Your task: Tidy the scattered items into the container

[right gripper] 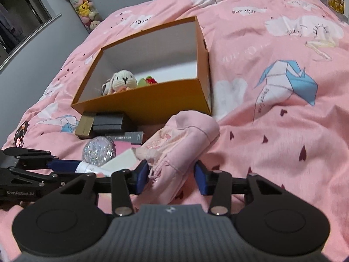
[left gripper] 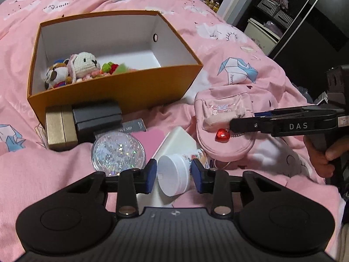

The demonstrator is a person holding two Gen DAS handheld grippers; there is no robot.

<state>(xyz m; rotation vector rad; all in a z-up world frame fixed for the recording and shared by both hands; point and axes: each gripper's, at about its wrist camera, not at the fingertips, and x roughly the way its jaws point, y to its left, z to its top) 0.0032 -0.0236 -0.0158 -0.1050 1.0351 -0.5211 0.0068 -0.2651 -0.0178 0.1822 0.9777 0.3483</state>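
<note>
**Left wrist view: both grippers at the pick-up stage, box partly filled**

Left wrist view shows my left gripper point(left gripper: 174, 173) straddling a small white round plastic jar point(left gripper: 174, 174) lying on the pink printed bedspread point(left gripper: 250, 50). The blue pads sit close on either side of the jar; I cannot tell whether they press it yet.

My right gripper point(right gripper: 172, 174) has a soft pink fabric pouch with a red heart charm point(left gripper: 222, 120) between its jaws. One pad touches the cloth, the other stands clear, so I judge it not clamped.

The container, an orange cardboard box with a white interior point(left gripper: 122, 91), stands further up the bedspread, just beyond the clutter. It already holds a crocheted white rabbit point(left gripper: 86, 62), a small brown-and-white plush dog point(left gripper: 55, 74) and some green and red knitted pieces point(left gripper: 110, 67).

Outside against the box's near wall: a gold box point(left gripper: 60, 128), two dark grey cases point(left gripper: 97, 118), a clear glittery round disc point(left gripper: 118, 151), a flat white box point(left gripper: 177, 140) and a pink card point(left gripper: 148, 137).

Assessment: grasp step in hand, two items at once. Next move calls for firm closure on both, a lift over the near wall, and release inside. The pouch may sag; the jar may roll.
</note>
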